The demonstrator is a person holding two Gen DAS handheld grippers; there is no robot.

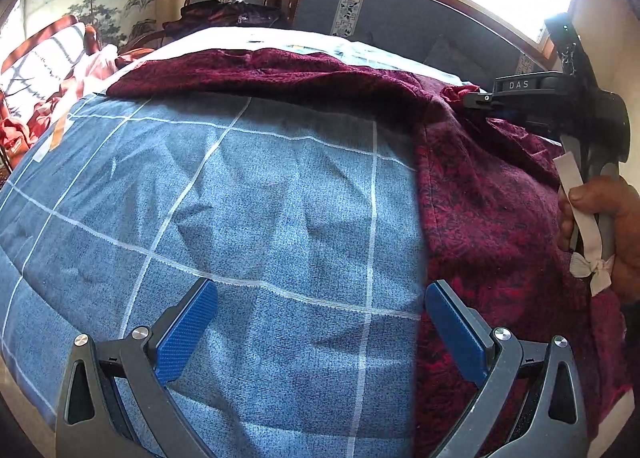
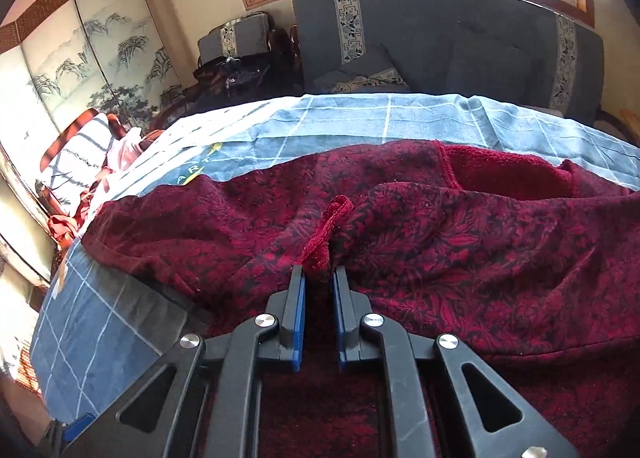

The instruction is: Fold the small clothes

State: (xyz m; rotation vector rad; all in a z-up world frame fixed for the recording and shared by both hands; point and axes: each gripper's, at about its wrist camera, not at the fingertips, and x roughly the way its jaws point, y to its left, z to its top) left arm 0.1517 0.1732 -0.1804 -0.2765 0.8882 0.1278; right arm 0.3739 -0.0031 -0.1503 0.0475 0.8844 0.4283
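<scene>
Blue pads of our left tongs (image 1: pixel 320 322) fill the bottom of the left wrist view, spread wide and released, with only the blue checked bedcover (image 1: pixel 240 197) between them. The pad on the right side sits at the edge of the dark red garment (image 1: pixel 480 197), though we cannot tell whether it touches the cloth.

That view also shows what the other cannot: our right tongs (image 1: pixel 480 97) from outside, at the far right, with a hand (image 1: pixel 608 225) on the handle and a pale strap (image 1: pixel 580 209) tied round it. Its tip meets a raised bit of red cloth.

From the right wrist view we see the right tongs (image 2: pixel 320 278) nearly closed, the two pads standing close and parallel, grasping a bunched ridge of the garment (image 2: pixel 440 250) that rises just past the tips. The garment lies spread across the bed, its plain red lining showing at an opening toward the far right. Only this view shows the far strip of bedcover (image 2: pixel 380 117) beyond it and the grey cushioned bench (image 2: pixel 440 29) under the window.
</scene>
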